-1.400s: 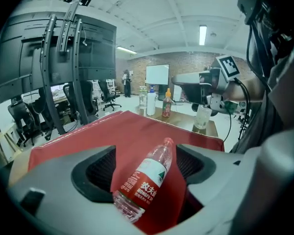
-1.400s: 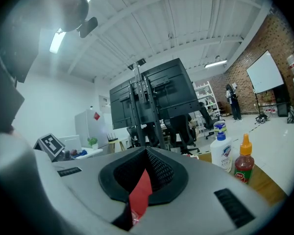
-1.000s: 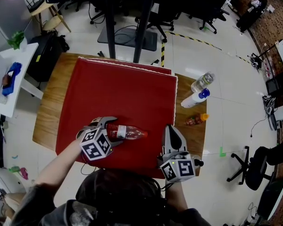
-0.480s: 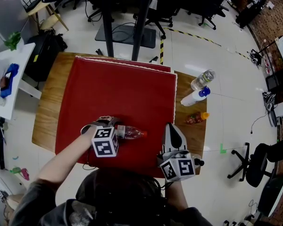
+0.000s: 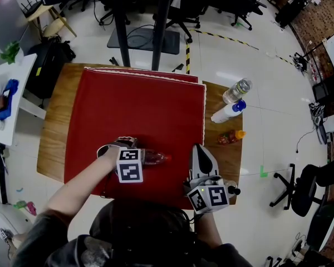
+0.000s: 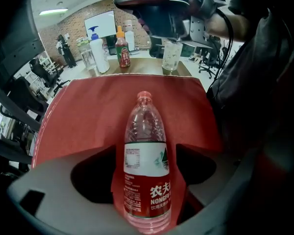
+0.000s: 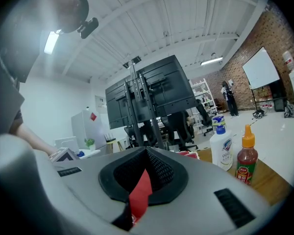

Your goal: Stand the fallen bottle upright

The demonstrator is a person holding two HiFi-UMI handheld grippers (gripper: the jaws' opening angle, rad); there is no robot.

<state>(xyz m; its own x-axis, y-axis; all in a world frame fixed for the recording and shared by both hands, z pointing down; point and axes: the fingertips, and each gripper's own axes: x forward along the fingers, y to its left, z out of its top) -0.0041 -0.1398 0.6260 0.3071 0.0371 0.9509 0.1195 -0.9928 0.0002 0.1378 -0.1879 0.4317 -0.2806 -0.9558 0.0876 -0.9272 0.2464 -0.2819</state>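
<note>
The left gripper [image 5: 134, 153] reaches in from the counter's [image 5: 53, 132] near edge, its grey fingers [image 6: 63, 190] clamped on the labelled lower body of the clear ribbed plastic bottle [image 6: 146, 160]. The bottle lies level over the red cloth [image 5: 133, 104], cap toward the right gripper [image 5: 201, 159], whose fingers are pressed together on nothing.

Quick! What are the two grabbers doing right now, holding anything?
Left gripper: closed on the clear plastic water bottle with the red label.
Right gripper: closed, holding nothing.
</note>
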